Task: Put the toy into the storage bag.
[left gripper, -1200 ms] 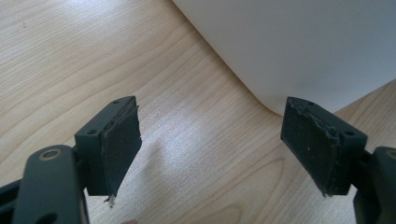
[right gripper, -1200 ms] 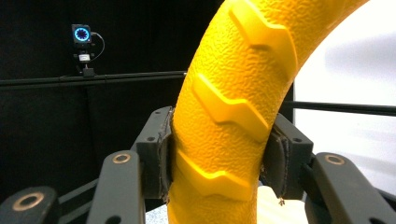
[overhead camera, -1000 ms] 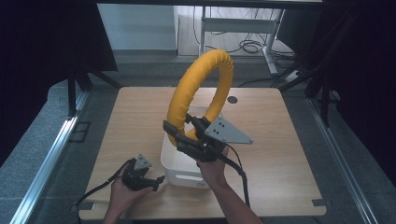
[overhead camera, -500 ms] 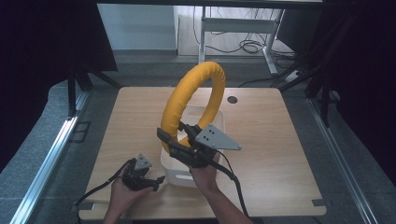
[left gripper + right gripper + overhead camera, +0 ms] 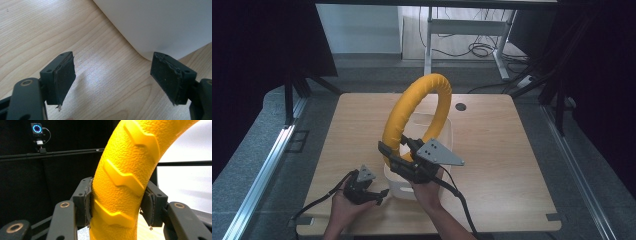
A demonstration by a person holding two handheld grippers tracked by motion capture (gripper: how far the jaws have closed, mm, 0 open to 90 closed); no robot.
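Observation:
A large yellow ring [image 5: 417, 110] with raised tread ridges stands upright over the white bin [image 5: 447, 131] in the middle of the table. My right gripper [image 5: 398, 159] is shut on the ring's lower left part, and in the right gripper view both pads [image 5: 86, 202] press the yellow ring [image 5: 125, 170] from either side. My left gripper [image 5: 379, 195] rests low on the table just left of the bin's near corner. Its jaws are open with nothing between them, and the white bin [image 5: 162, 22] wall lies just beyond its fingertips.
The wooden table [image 5: 512, 150] has a round cable hole [image 5: 460, 106] at the back. A metal desk frame [image 5: 462, 30] and cables stand on the floor beyond. Black curtains close in both sides.
My right hand has sunk and drawn nearer to the table's front with the ring, which now leans lower over the bin. The left hand has stayed in place.

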